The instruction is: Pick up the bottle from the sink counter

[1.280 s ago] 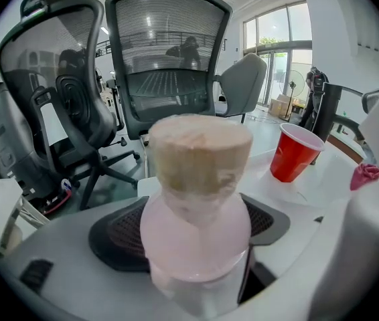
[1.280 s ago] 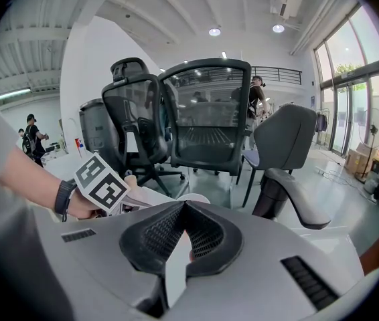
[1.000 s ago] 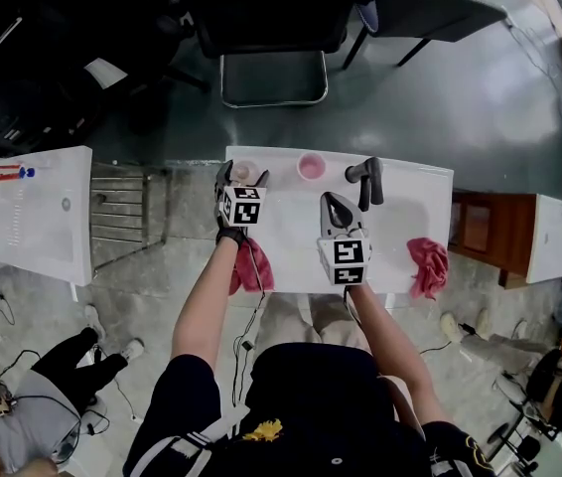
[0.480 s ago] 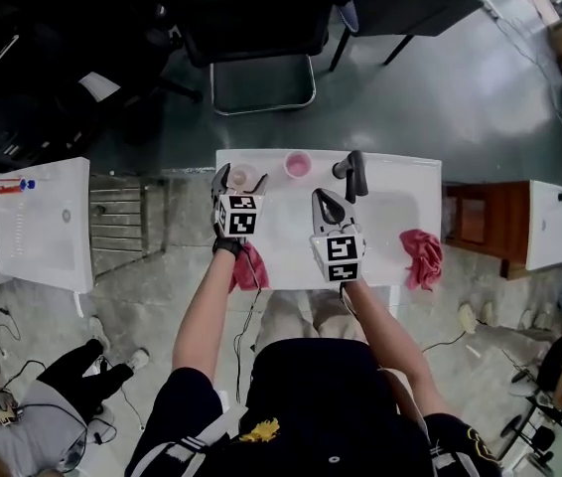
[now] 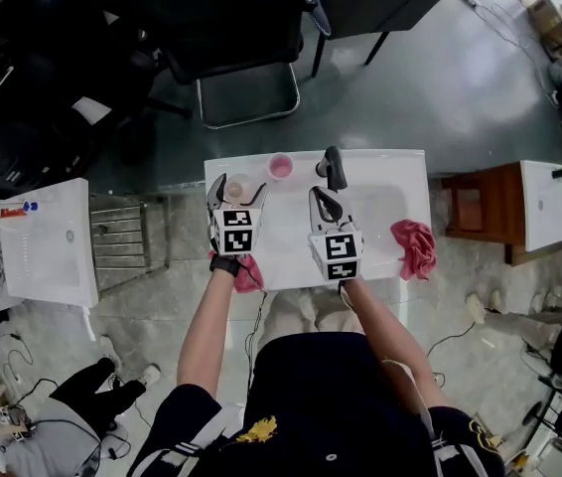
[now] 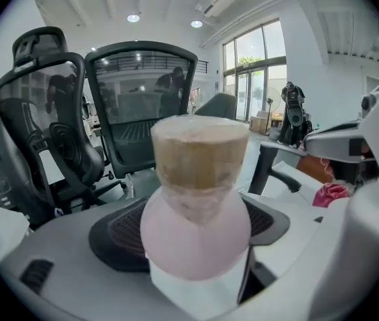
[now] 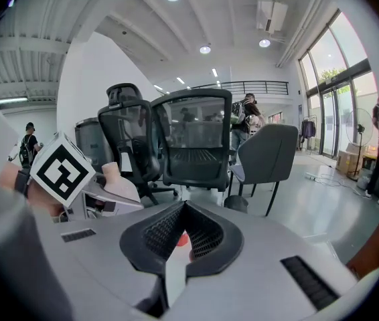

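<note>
The bottle (image 6: 196, 206) has a round pink body and a tan top, and it stands near the back left of the white sink counter (image 5: 390, 182). My left gripper (image 5: 238, 193) is shut on the bottle (image 5: 239, 188), with a dark pad pressing on each side of its pink belly. The right gripper view shows the bottle (image 7: 119, 182) beside the left gripper's marker cube. My right gripper (image 5: 327, 203) hovers over the middle of the counter, shut and holding nothing, its pads meeting in a point (image 7: 184, 212).
A pink cup (image 5: 280, 166) and a black faucet (image 5: 332, 167) stand at the counter's back edge. One red cloth (image 5: 415, 246) lies at the right end, another (image 5: 248, 272) hangs over the front edge under my left wrist. Office chairs (image 5: 251, 38) stand behind the counter.
The head camera has shifted, so the counter sits a little lower and further left in view. Both grippers keep their places on the counter; the left stays around the bottle.
</note>
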Demonstrator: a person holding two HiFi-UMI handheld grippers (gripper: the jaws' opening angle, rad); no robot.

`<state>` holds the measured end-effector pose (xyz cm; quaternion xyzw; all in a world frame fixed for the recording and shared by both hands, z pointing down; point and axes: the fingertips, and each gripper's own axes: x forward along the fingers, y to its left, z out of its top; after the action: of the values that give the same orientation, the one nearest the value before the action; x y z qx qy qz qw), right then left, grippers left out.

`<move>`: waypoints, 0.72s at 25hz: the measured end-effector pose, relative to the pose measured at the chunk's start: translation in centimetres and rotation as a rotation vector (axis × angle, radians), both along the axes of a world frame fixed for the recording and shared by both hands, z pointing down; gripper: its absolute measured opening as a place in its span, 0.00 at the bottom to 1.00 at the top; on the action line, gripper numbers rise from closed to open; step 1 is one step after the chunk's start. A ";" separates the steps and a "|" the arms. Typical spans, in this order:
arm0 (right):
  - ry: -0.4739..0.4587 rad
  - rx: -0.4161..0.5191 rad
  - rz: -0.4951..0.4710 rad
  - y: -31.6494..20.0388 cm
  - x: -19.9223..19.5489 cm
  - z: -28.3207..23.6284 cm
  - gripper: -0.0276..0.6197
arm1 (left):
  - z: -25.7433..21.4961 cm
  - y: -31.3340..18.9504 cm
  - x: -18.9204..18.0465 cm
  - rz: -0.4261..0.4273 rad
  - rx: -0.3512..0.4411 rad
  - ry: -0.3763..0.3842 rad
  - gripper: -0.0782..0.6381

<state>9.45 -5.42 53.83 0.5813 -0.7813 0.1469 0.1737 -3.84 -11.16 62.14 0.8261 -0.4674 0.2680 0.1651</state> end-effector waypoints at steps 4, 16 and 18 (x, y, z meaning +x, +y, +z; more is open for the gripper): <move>-0.010 0.029 0.023 0.6 1.6 -1.8 0.08 | -4.5 1.8 2.0 0.038 0.031 0.008 0.69; -0.048 0.098 0.184 3.5 8.4 -6.1 0.08 | -13.1 7.4 6.5 0.117 0.065 0.067 0.69; -0.053 0.115 0.192 4.0 8.8 -7.2 0.08 | -13.5 8.2 6.8 0.132 0.060 0.062 0.69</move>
<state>18.26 -1.47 46.62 0.6585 -0.7334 0.1332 0.1042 2.95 -2.98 48.68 0.8676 -0.4143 0.2385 0.1368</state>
